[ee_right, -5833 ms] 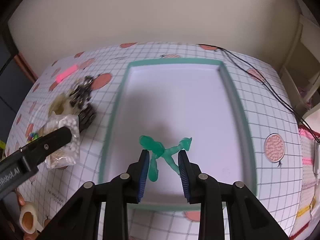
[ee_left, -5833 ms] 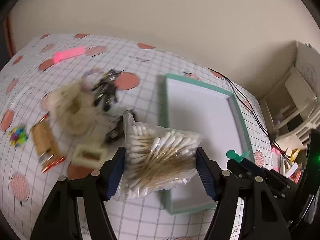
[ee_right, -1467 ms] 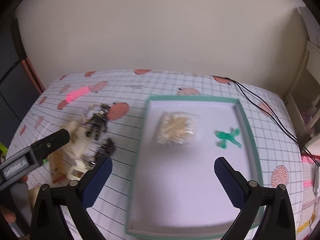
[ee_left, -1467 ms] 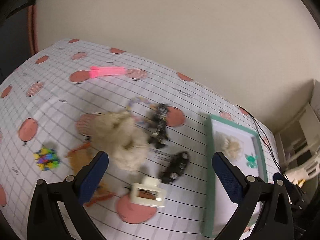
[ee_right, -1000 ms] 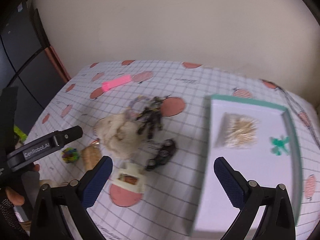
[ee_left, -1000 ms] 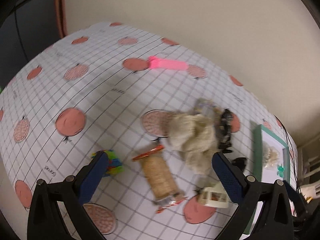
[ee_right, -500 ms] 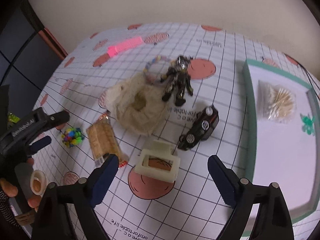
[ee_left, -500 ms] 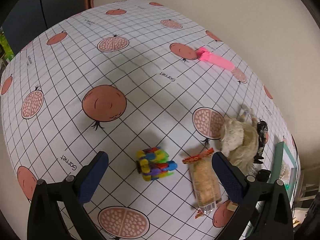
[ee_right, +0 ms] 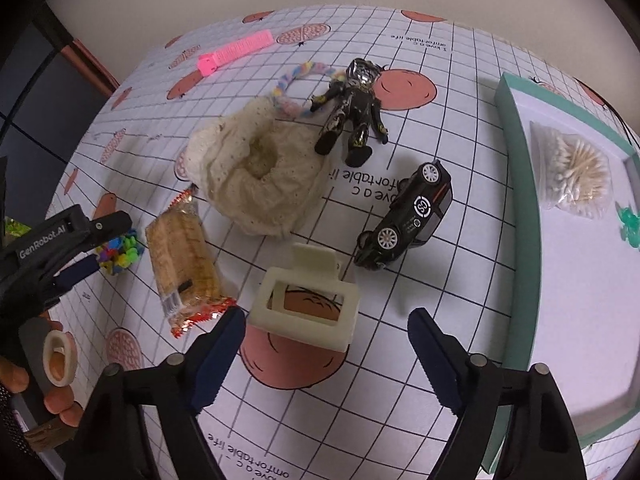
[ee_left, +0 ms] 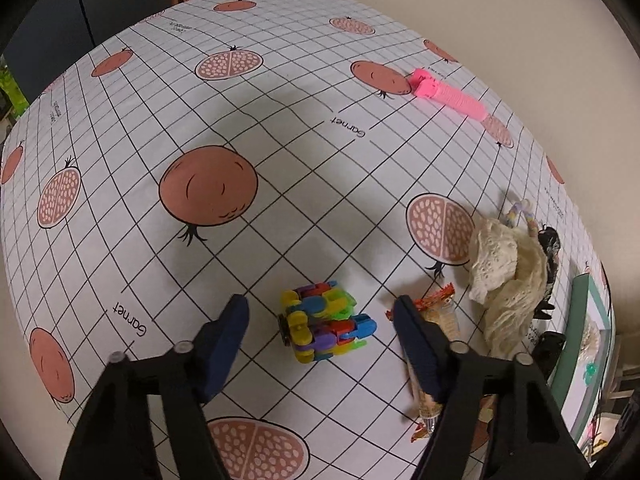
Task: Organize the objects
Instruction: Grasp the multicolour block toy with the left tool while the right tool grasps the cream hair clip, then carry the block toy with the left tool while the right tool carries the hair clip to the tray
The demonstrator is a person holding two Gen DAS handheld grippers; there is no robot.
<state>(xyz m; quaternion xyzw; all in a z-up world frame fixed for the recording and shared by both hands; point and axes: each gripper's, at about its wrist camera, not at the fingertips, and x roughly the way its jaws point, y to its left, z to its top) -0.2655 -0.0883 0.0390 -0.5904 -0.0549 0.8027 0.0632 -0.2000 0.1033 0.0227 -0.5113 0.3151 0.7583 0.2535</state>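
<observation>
Two grippers hover with jaws wide apart and empty: the left gripper [ee_left: 322, 312] frames a multicoloured block toy [ee_left: 324, 327] on the tablecloth [ee_left: 248, 128], the right gripper [ee_right: 326, 326] sits just before a cream hair claw [ee_right: 306, 306]. Inside the teal tray [ee_right: 516, 184] lie bagged cotton swabs [ee_right: 574, 174] and a green figure [ee_right: 629, 222].

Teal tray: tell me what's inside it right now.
Inside the teal-rimmed white tray lie a clear bag of cotton swabs and a small green plastic figure. The tray's far right side runs out of frame, so anything there cannot be seen.
</observation>
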